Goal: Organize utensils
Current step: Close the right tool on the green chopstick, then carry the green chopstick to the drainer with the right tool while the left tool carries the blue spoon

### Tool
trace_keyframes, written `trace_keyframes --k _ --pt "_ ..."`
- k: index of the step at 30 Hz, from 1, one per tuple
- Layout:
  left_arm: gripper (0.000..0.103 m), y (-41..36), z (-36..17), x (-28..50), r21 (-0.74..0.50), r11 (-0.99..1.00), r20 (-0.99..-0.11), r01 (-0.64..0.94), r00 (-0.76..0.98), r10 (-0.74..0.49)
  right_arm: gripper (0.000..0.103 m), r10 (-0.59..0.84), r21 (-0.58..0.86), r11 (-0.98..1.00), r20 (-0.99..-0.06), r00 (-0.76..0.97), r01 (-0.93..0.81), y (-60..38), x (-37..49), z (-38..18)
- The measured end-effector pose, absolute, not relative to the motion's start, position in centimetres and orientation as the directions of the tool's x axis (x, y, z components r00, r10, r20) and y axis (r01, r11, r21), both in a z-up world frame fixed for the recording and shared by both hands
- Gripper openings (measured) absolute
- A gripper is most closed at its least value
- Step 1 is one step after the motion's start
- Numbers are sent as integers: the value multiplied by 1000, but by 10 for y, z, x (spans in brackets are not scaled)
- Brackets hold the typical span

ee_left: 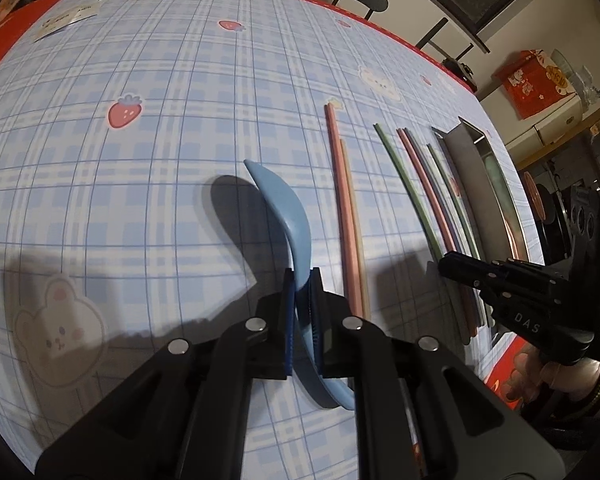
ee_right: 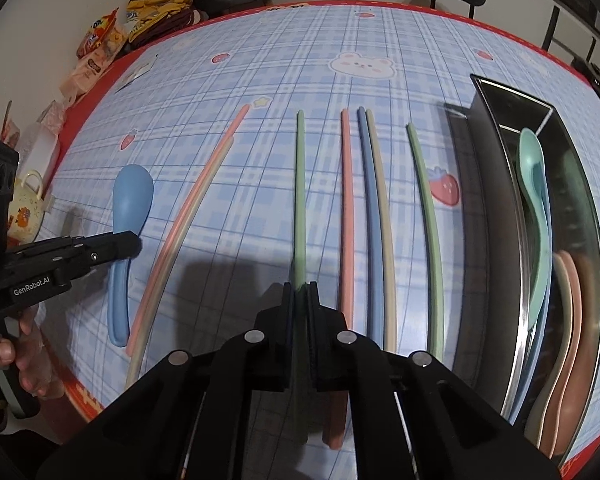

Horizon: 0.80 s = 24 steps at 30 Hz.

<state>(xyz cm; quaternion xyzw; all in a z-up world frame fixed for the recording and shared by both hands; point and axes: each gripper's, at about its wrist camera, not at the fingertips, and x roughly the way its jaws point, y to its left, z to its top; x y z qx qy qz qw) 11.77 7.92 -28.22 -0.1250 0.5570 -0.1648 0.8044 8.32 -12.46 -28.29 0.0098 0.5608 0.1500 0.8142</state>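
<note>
The left gripper (ee_left: 302, 280) is pinching the light, probably slippery blue spoon (ee_left: 288, 204) mid-handle; the right gripper (ee_right: 299, 292) is clamping the thin, stiff green chopstick (ee_right: 300, 184) near its near end.

The left wrist view rides just behind the left tool (ee_left: 302, 276) and looks steeply down and forward over the table (ee_left: 140, 184) from close above, with the right tool (ee_left: 456, 266) at its right edge. The right wrist view sits the same way behind the right tool (ee_right: 300, 286), close over the table (ee_right: 420, 80), with the left tool (ee_right: 134, 242) at its left edge. Both share the blue spoon (ee_left: 288, 208) (ee_right: 130, 200), the row of chopsticks (ee_left: 346, 208) (ee_right: 300, 184) and the metal tray (ee_left: 466, 168) (ee_right: 476, 160).
</note>
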Motion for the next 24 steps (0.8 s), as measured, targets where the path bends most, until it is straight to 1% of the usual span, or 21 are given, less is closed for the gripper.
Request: trace_keyframes --k 15,19,24 --pt "11 71 -282 98 -339 930 -875 140 316 -366 7 299 246 948 -908 295 -203 -136 69 -284" --pt "11 72 -281 93 -339 933 -880 125 308 -361 7 293 240 948 -915 278 -210 -136 65 -282" --pt "11 80 -261 87 -339 933 -868 122 343 -360 7 366 311 927 -871 328 -210 -146 54 -264"
